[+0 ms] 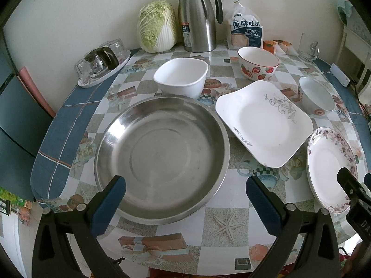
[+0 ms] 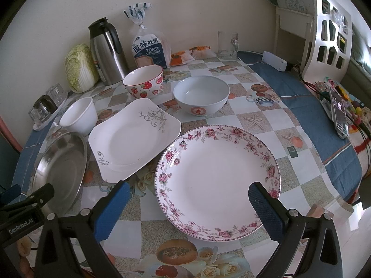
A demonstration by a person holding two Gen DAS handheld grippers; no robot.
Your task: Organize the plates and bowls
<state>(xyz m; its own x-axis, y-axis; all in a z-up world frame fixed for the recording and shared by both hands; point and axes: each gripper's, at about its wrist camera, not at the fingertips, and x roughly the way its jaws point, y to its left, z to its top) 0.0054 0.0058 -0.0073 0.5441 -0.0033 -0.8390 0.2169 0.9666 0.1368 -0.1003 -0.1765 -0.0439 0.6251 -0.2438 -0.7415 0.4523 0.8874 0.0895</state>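
Note:
A large steel basin [image 1: 162,157] lies before my open, empty left gripper [image 1: 185,185]. Right of it lie a white square plate [image 1: 264,122] and a round floral plate [image 1: 329,166]. Behind stand a white square bowl [image 1: 182,76], a strawberry bowl [image 1: 258,63] and a small white bowl [image 1: 316,97]. In the right wrist view my open, empty right gripper [image 2: 186,193] hovers over the near part of the floral plate [image 2: 218,183], with the square plate [image 2: 134,139], the basin [image 2: 60,169], the white bowl [image 2: 201,98], the strawberry bowl [image 2: 143,84] and the square bowl [image 2: 78,115] beyond.
Against the wall stand a cabbage [image 1: 157,30], a steel thermos jug [image 1: 197,16] and a toast bag [image 1: 245,30]. A tray of glasses [image 1: 102,64] sits far left. A glass mug [image 2: 227,45], a white power strip [image 2: 274,61] and a phone [image 2: 338,111] lie at the right.

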